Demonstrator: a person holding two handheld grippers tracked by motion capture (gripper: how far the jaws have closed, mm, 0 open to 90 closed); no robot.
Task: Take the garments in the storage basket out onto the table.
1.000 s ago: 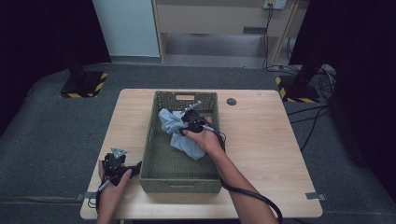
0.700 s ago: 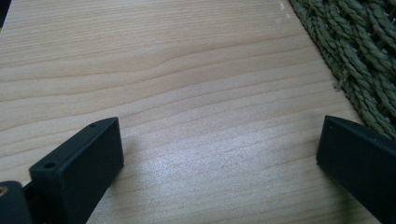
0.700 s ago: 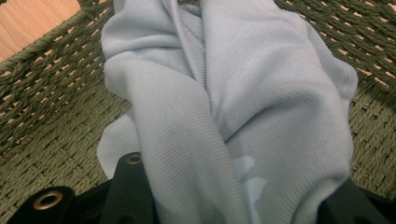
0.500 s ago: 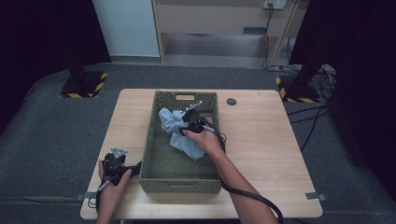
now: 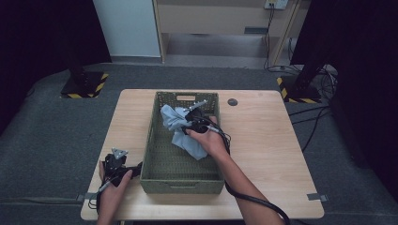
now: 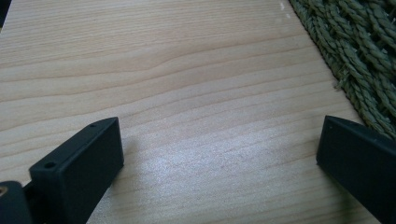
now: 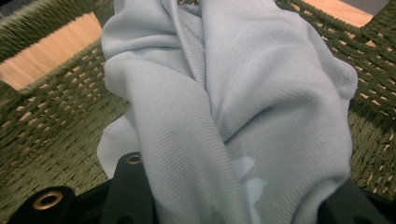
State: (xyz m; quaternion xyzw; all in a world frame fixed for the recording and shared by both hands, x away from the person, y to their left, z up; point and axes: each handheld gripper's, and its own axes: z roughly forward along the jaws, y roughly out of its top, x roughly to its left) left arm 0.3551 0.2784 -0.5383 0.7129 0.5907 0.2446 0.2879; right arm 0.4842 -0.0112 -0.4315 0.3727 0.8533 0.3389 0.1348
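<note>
A light blue cloth (image 5: pixel 176 124) (image 7: pixel 233 93) lies bunched in the far half of a green woven basket (image 5: pixel 180 187) (image 7: pixel 46 140) at the middle of the table. My right gripper (image 5: pixel 195 119) (image 7: pixel 238 186) is inside the basket, against the cloth. Its jaws stand wide apart with folds of cloth bulging between them. My left gripper (image 5: pixel 133 169) (image 6: pixel 219 154) rests low over bare wood at the table's front left, just left of the basket's wall (image 6: pixel 369 56). It is open and holds nothing.
The wooden table (image 5: pixel 263 154) has bare room on both sides of the basket. A small dark round disc (image 5: pixel 232 101) lies near the far edge, right of the basket. Two stand bases with yellow-black stripes (image 5: pixel 84 86) sit on the floor beyond.
</note>
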